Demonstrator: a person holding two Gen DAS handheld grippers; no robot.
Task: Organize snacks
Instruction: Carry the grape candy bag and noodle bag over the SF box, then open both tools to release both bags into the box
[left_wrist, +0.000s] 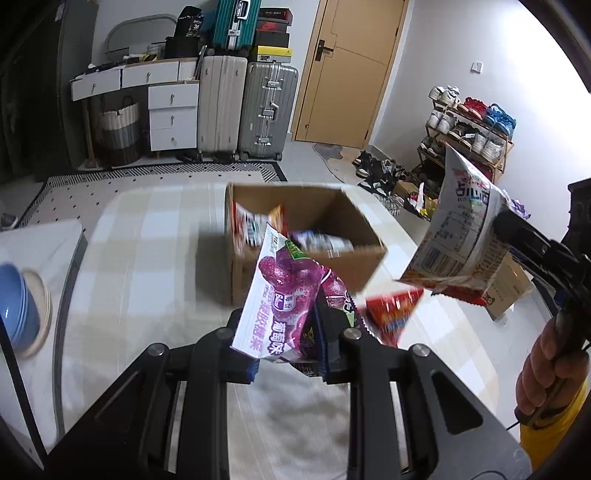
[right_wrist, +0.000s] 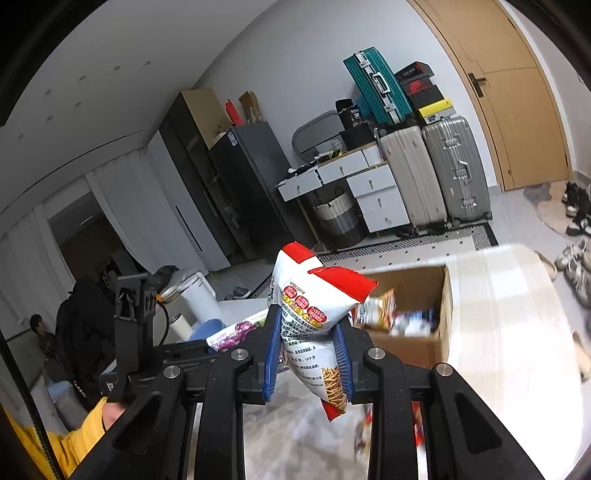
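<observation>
My left gripper (left_wrist: 288, 354) is shut on a purple grape gummy bag (left_wrist: 284, 291), held above the table in front of an open cardboard box (left_wrist: 354, 258) that holds several snack packs. My right gripper (right_wrist: 308, 350) is shut on a white-and-red snack bag (right_wrist: 314, 306); in the left wrist view that bag (left_wrist: 458, 229) hangs at the right, beside the box. A red snack pack (left_wrist: 391, 314) lies on the table near the box's front corner. In the right wrist view the box (right_wrist: 413, 295) is ahead to the right.
A stack of blue bowls (left_wrist: 18, 299) stands at the table's left edge. The table (left_wrist: 147, 258) has a pale checked cloth. Suitcases (left_wrist: 266, 110), drawers, a door and a shoe rack (left_wrist: 469, 125) stand behind. A smaller cardboard box (left_wrist: 506, 284) sits at the right.
</observation>
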